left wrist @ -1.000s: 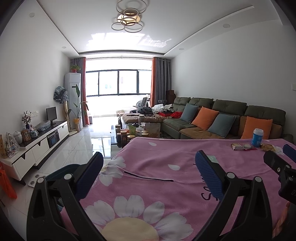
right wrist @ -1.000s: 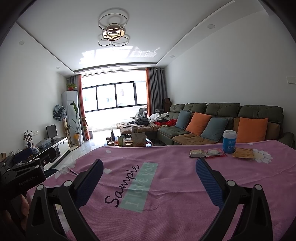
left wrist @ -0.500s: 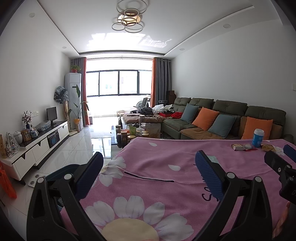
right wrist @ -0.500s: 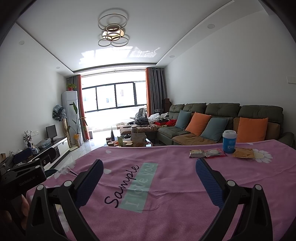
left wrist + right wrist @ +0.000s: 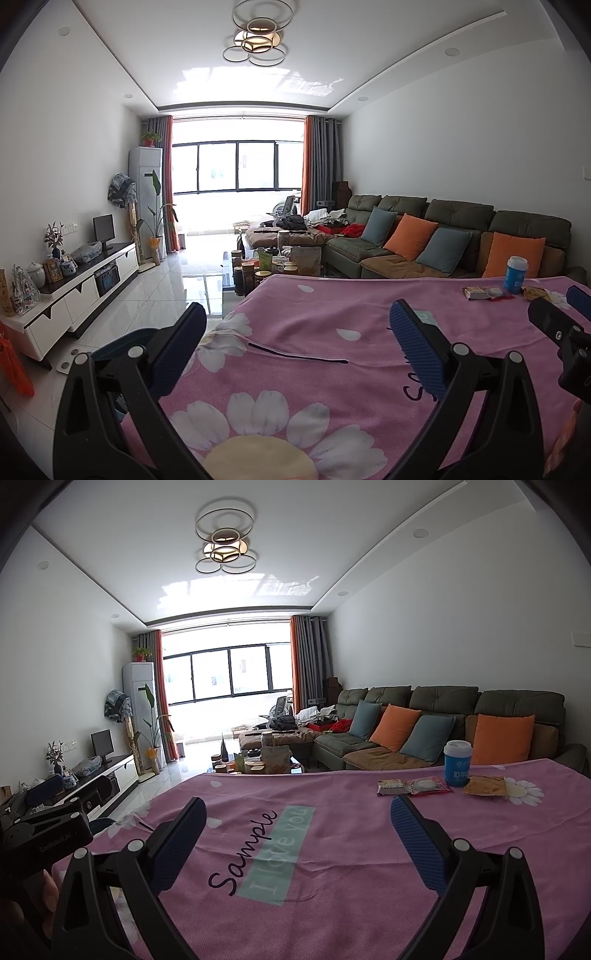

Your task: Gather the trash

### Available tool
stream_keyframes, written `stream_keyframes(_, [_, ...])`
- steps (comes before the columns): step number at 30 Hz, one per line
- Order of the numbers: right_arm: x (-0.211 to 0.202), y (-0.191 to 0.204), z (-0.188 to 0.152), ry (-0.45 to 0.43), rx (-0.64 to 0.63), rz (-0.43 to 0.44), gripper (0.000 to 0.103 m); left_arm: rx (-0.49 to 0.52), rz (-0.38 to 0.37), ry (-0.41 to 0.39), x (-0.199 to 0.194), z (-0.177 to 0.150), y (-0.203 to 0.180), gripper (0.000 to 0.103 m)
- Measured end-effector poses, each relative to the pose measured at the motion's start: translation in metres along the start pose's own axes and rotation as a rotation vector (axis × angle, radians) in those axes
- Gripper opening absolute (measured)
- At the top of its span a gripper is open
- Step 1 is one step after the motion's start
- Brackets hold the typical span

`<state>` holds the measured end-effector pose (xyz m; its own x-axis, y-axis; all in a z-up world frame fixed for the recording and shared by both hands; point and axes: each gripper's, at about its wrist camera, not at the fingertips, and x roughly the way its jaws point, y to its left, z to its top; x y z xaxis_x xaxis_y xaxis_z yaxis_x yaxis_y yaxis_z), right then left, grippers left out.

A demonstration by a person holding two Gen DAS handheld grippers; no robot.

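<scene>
Still, crinkly wrappers (image 5: pixel 413 787) (flat, foil-like)

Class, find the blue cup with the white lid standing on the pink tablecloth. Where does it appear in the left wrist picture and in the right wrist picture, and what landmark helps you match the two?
Left wrist view: the blue cup stands far right, at the table's far edge, before an orange cushion.
Right wrist view: the blue cup stands right of centre, nearer, wrappers beside it.
Shared landmark: the ring ceiling light.
</scene>
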<state>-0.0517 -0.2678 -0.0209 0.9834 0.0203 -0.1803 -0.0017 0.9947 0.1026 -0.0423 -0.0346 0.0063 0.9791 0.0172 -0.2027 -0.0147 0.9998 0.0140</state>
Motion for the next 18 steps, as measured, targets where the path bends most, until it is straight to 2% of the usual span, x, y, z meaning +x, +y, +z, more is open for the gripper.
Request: stream_keyframes(18, [-0.0009,0.0000,0.0000,-0.001,0.001,-0.003,0.096,0.001,0.002,-0.001,0.0010,0.0006,0.0002,0.098])
